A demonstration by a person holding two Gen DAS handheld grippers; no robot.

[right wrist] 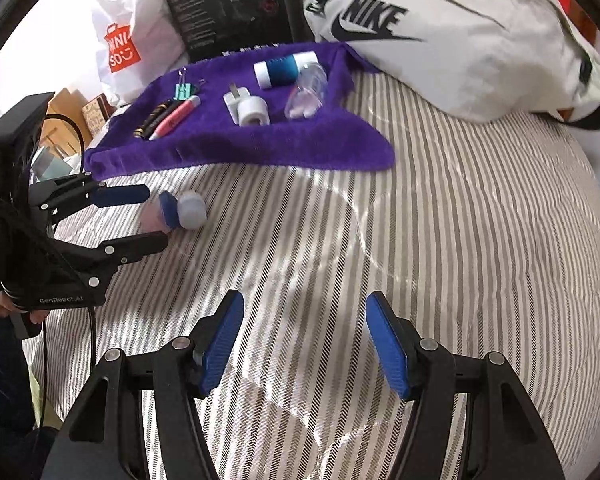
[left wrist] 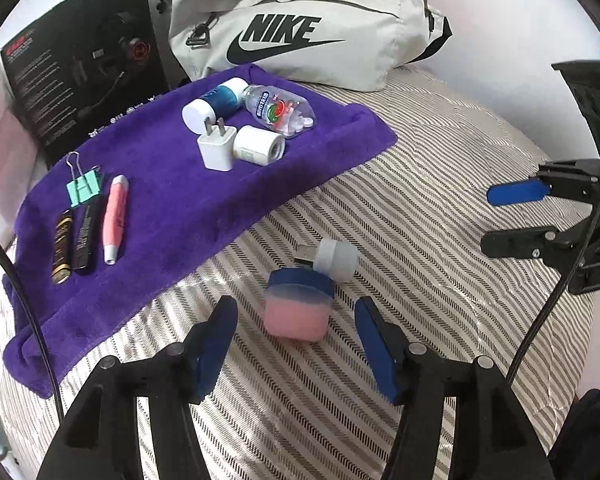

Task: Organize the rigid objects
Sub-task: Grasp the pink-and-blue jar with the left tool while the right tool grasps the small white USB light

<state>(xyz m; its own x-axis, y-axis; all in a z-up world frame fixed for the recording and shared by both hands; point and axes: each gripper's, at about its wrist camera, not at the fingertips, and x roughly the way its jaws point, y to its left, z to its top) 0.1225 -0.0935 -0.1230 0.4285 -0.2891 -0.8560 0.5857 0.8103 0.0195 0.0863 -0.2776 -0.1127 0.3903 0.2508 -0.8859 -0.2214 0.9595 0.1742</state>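
The left gripper (left wrist: 296, 344) hangs wide open just short of a pink jar with a blue lid (left wrist: 298, 308), probably lining up to carry it to the purple towel (left wrist: 172, 208), where like items sit grouped. Touching it lies a whitish plug-like piece (left wrist: 334, 260), too blurred to name. The right gripper (right wrist: 304, 344) hovers open and empty over the striped bedspread (right wrist: 440, 240).
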